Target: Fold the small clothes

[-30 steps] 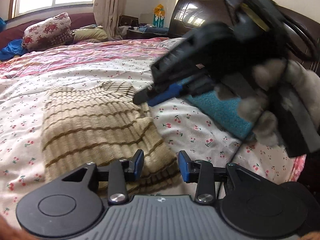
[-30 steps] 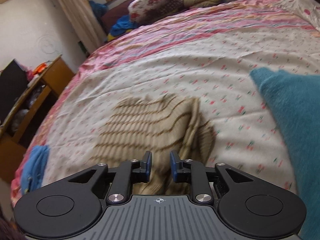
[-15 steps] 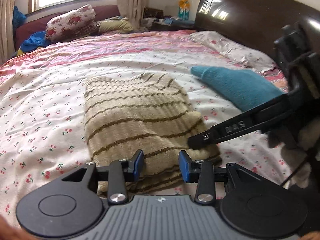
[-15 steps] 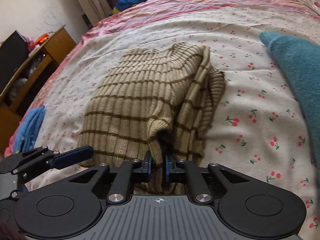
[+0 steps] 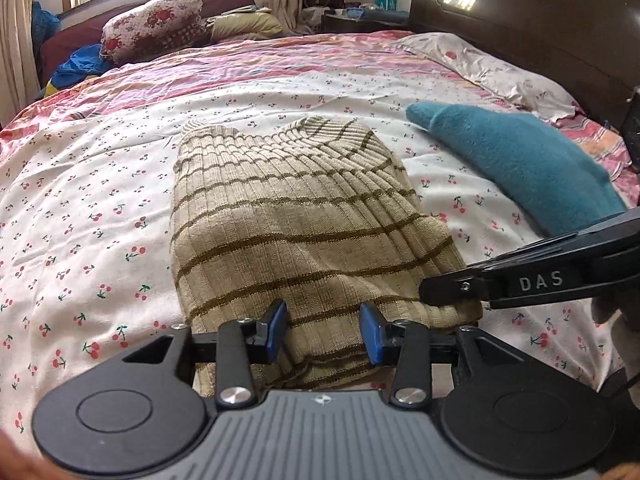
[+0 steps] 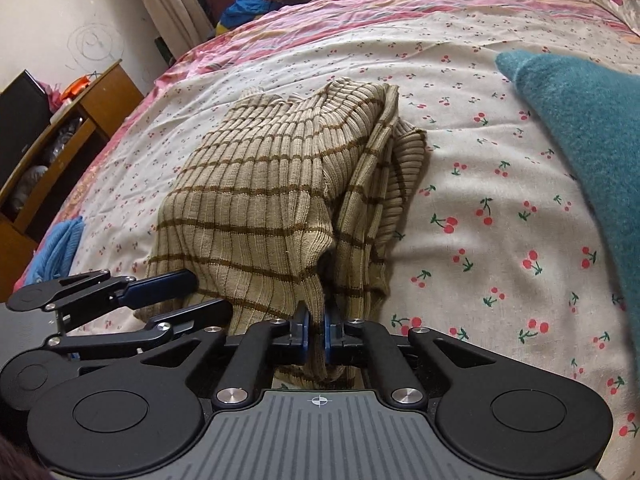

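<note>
Ribbed knit sweater (image 5: 296, 216), glossy headboard (image 5: 532, 12)

sweater (image 5: 304, 216) on bed (image 5: 100, 208)

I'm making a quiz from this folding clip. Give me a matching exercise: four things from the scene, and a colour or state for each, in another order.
Things:
1. sweater
2. right gripper
3. left gripper
4. teal cloth

States:
A. jaws apart, over the hem
B. beige with brown stripes
C. lies on the bedspread, ungripped
D. pinched shut on knit fabric

Pairs: 1-B, 2-D, 3-A, 4-C
</note>
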